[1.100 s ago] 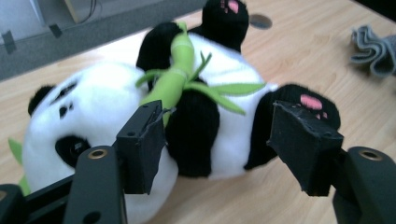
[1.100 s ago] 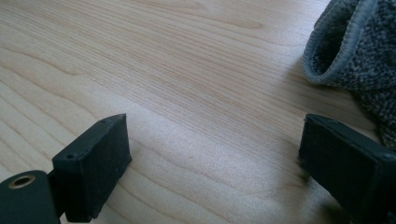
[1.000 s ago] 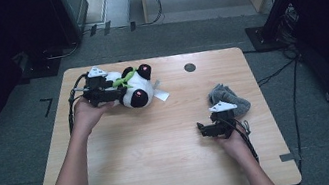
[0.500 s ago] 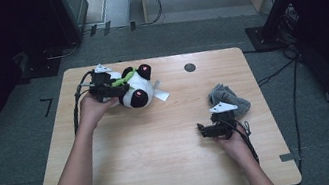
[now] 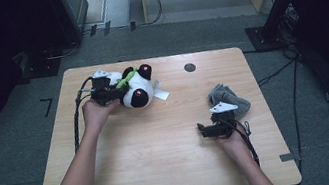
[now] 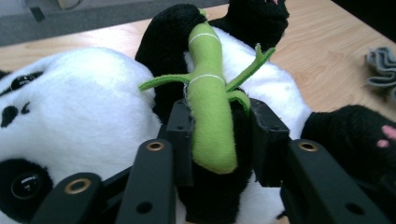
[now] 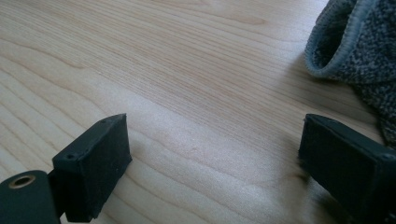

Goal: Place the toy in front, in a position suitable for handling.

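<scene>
A black-and-white plush panda (image 5: 137, 90) lies at the back left of the wooden table (image 5: 164, 163), with a green felt bamboo stalk (image 6: 210, 107) across its black arm. My left gripper (image 5: 117, 93) has just been closing, and its jaws now press on that arm and the stalk (image 6: 222, 135). Near the right edge a crumpled grey knitted cloth (image 5: 226, 97) lies on the table. My right gripper (image 5: 203, 130) rests just in front of it, pointing left. Its jaws (image 7: 215, 154) stand wide apart over bare wood, with the cloth (image 7: 359, 42) beyond the right jaw.
A small dark round hole (image 5: 190, 67) sits near the table's far edge. A white tag (image 5: 162, 94) sticks out from the panda's right side. Cables trail from both grippers, and dark cabinets and floor cables surround the table.
My left hand has sunk a little onto the panda, which has barely shifted. The right hand and the grey cloth have kept still.
</scene>
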Demonstrator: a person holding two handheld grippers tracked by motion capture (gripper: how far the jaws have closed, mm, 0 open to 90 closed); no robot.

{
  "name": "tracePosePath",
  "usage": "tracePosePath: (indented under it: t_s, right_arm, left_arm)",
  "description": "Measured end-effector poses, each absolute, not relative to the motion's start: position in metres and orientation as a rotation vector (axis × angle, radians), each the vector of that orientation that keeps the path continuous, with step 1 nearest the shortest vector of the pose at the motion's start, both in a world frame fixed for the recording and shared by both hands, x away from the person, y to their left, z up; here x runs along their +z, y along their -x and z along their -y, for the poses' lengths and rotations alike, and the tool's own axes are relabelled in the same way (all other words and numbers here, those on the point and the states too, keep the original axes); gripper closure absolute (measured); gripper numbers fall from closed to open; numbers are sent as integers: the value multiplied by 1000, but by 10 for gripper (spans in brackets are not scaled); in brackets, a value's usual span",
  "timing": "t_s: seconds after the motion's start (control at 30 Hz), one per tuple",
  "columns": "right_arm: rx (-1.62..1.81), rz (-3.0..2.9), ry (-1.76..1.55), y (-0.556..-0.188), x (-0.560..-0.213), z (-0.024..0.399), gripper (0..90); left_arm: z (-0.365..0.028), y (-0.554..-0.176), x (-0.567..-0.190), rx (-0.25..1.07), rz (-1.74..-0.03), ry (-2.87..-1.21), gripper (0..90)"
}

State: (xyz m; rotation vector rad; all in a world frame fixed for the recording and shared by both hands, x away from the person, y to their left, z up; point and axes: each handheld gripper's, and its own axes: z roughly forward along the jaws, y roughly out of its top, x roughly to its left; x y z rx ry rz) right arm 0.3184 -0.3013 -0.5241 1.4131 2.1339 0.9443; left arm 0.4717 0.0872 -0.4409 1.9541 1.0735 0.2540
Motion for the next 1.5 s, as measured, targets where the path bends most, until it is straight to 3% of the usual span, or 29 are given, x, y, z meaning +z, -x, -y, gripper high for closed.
tracePosePath:
  t_s: [0.1,0.13,0.27,0.33,1.17,1.5]
  right_arm:
    - [932,-2141,-1423,-318,-523,303,93]
    - [927,-2139,-1429,-318,-521,305,154]
    - [909,-2146,-1430,-319,-519,307,159]
    - [919,-2128,-1401,-317,-513,308,208]
    - [1053,-2008,-1396,-320,-466,332,282]
    - [1011,-1943,-1419,-322,-463,351,309]
  left_arm:
    - [-88,-470,-437,224,-1103,-1938,683]
    - [-88,-469,-436,220,-1108,-1933,692]
    - [-85,-466,-430,179,-1126,-1918,699]
    - [-81,-461,-427,178,-1121,-1926,700]
    - [-35,-354,-411,136,-1053,-1942,699]
    - [-22,-322,-426,124,-1041,-1970,695]
